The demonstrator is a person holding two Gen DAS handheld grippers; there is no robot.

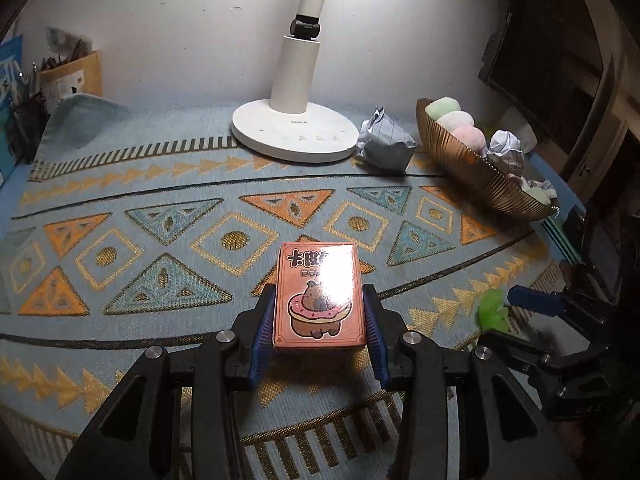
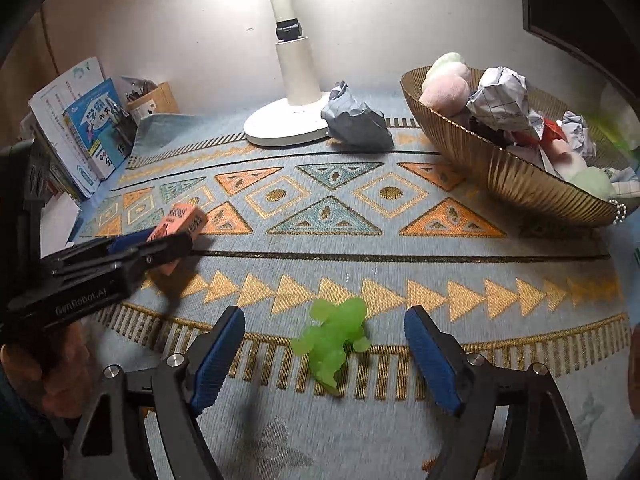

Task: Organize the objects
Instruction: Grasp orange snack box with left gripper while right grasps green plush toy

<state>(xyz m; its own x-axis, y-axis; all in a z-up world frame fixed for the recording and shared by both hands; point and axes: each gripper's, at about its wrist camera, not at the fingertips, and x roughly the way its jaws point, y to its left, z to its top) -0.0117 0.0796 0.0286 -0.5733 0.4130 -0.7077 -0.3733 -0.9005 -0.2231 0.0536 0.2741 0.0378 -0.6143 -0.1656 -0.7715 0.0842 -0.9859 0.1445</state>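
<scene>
Glare from the lamp whites out the upper right of my pink cartoon card box [image 1: 318, 300], so its printed title is only partly legible. The white desk lamp's column [image 1: 308, 36] runs off the top edge. My right hand-held gripper [image 1: 516, 312] sits half lost in the dark right margin, and the translucent green jelly-like toy [image 1: 492, 310] beside it is smeared by blur.

Two fisheye views, each looking forward along its own gripper's fingers toward the back wall. The left wrist view sits low over the patterned cloth [image 1: 160, 184], close behind a pink card box [image 1: 318, 300]. The right wrist view looks from further right, close above a green toy [image 2: 332, 340]. Both share the white lamp base [image 1: 294, 134], the crumpled paper [image 1: 386, 142] and the gold bowl [image 1: 472, 172].
</scene>
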